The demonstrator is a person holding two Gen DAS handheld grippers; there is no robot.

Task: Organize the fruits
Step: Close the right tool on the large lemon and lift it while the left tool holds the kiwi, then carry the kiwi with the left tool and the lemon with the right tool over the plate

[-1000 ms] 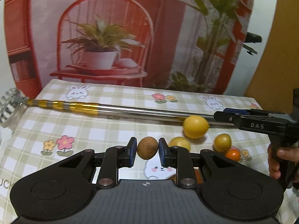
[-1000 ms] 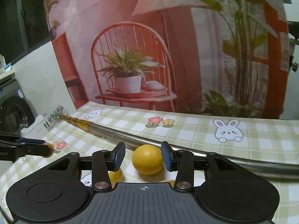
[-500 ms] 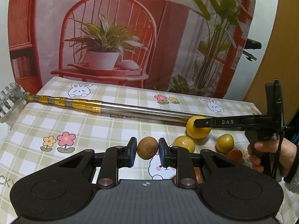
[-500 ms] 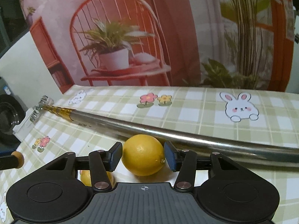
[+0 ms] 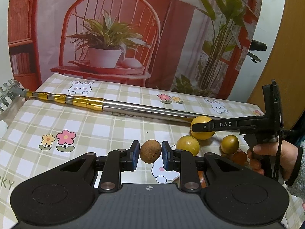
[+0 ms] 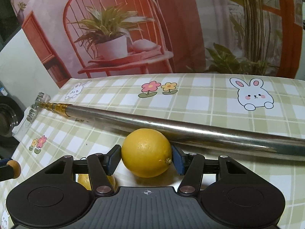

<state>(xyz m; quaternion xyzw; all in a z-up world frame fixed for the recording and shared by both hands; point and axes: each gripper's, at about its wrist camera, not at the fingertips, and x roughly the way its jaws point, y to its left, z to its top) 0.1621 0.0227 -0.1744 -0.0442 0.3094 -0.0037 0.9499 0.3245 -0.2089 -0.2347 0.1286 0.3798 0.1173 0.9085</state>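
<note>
My left gripper is shut on a brown kiwi and holds it above the checked tablecloth. My right gripper has its jaws against both sides of a large yellow lemon that rests on the cloth; it also shows in the left wrist view. In the left wrist view, a yellow-green citrus, a greenish round fruit and a small orange fruit lie near the lemon. Another yellow fruit shows under the right gripper's left finger.
A long telescopic metal pole with gold bands lies across the table just behind the lemon. A printed backdrop stands at the table's far edge. The table's left edge drops off near the pole's tip.
My right gripper has moved forward and closed around the lemon. My left gripper has kept hold of the kiwi and risen slightly.
</note>
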